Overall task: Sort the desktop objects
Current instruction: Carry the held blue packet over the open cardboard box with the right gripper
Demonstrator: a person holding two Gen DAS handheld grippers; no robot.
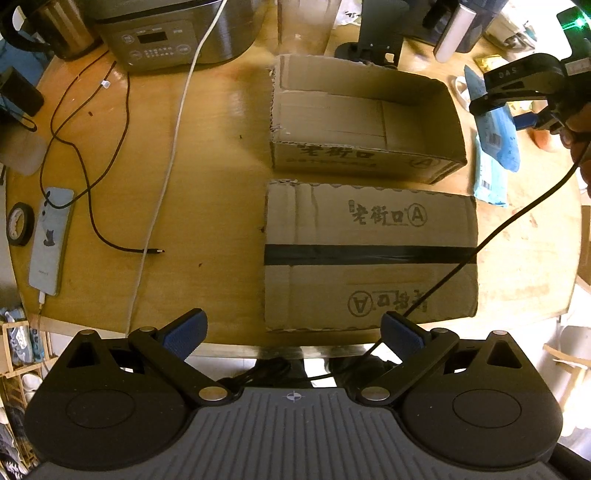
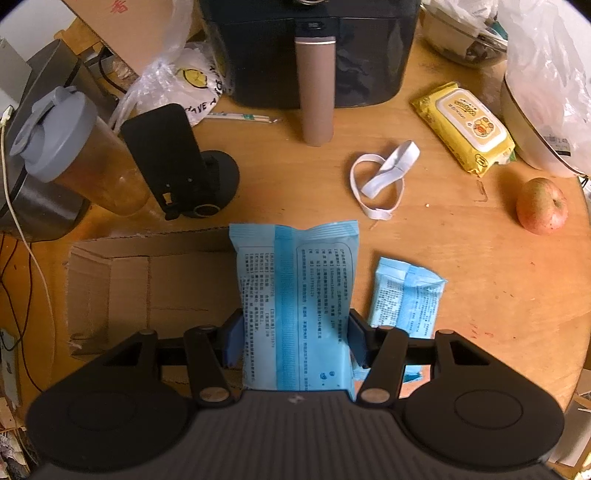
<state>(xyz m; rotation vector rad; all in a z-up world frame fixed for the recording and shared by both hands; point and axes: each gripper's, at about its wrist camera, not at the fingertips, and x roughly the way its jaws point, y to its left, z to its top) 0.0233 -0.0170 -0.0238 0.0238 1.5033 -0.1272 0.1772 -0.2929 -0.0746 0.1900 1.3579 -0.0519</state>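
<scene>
In the right wrist view, my right gripper (image 2: 295,341) is shut on a light blue printed pack (image 2: 295,266), one pad pressing each long side. The pack hangs over the right wall of an open cardboard box (image 2: 147,288). A second, smaller blue pack (image 2: 402,295) lies on the table just right of it. In the left wrist view, my left gripper (image 1: 293,332) stands open with nothing between its fingers, above the near edge of a taped, closed cardboard box (image 1: 369,254). The open box (image 1: 365,118) sits behind it, with the right gripper (image 1: 509,96) and its pack (image 1: 498,136) at the box's right.
A yellow wipes pack (image 2: 465,127), a white elastic band (image 2: 380,177) and an apple (image 2: 541,206) lie to the right. A grey-lidded bottle (image 2: 74,147), a black stand (image 2: 173,158) and a dark appliance (image 2: 314,48) stand behind. A phone (image 1: 50,240), cables (image 1: 92,147) and a cooker (image 1: 173,33) are left.
</scene>
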